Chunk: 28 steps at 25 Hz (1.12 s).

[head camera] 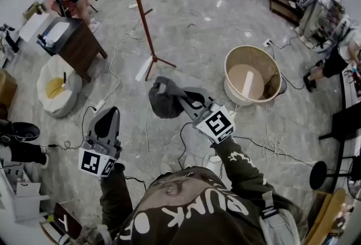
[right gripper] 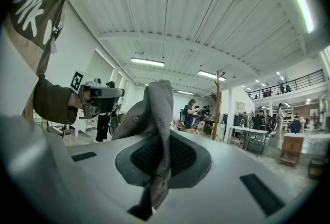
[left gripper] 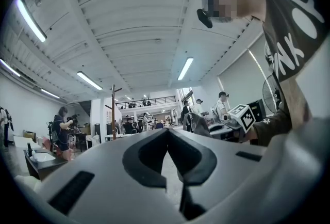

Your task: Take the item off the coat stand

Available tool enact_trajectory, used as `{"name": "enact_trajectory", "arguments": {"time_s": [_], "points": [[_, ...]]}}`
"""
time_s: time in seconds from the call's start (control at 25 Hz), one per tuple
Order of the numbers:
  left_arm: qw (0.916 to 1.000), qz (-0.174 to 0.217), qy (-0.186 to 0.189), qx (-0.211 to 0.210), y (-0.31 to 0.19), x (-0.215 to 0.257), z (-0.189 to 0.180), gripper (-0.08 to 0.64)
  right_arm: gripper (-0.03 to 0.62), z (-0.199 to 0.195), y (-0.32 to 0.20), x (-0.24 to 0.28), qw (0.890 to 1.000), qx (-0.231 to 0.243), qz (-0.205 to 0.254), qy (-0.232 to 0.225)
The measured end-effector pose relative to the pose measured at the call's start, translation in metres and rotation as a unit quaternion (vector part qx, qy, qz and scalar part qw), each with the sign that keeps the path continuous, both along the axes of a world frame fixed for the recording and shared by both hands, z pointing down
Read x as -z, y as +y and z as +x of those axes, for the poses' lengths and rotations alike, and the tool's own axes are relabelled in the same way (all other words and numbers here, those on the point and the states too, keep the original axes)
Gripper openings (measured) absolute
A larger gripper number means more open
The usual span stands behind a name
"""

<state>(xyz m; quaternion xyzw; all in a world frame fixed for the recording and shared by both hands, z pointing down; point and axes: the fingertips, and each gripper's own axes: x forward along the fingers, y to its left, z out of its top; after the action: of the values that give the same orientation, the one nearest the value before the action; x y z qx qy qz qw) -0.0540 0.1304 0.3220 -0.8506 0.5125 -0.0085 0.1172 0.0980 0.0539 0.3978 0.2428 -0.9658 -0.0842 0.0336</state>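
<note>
One coat stand (head camera: pixel 144 18), one grey cap (head camera: pixel 161 104) and two hand-held grippers – that is the count of the task's things. Beyond them there is one round tan tub (head camera: pixel 227 70) to the right of the stand and one white beanbag (head camera: pixel 67 100) to its left, both on the grey floor (head camera: pixel 197 29).

The stand's top is cut off by the upper edge of the head view, so only the lower pole, a few bare pegs and the spread feet show. The cap is crumpled and folded, so its brim cannot be told from its crown. One small eyelet shows in the right gripper view. In the head view the cloth covers the tips of the right hand-held gripper (head camera: pixel 176 97).

The cap is off the stand. In the head view it hangs in the air below the stand's feet, on the person's side and clear of the pole. The right hand-held gripper is clamped on it: a fold of grey cloth runs up between the two dark pads and drapes over their far end, the bulk of the cap hanging just past the tips, toward the stand.

The left hand-held gripper (head camera: pixel 108 114) is lower left of the stand, well apart from the cap – its jaws meet at the tips with nothing between them.
</note>
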Motion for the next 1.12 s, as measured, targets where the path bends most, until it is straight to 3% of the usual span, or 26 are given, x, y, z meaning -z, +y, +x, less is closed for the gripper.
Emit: {"name": "enact_trajectory", "arguments": {"time_s": [0.72, 1.12], "points": [[0.9997, 0.009, 0.006, -0.022, -0.014, 0.009, -0.052, 0.003, 0.021, -0.037, -0.005, 0.006, 0.999, -0.034, 0.007, 0.01], [0.9996, 0.011, 0.008, -0.026, -0.019, 0.008, -0.056, 0.003, 0.018, -0.041, -0.011, 0.005, 0.999, -0.039, 0.014, 0.009]]}}
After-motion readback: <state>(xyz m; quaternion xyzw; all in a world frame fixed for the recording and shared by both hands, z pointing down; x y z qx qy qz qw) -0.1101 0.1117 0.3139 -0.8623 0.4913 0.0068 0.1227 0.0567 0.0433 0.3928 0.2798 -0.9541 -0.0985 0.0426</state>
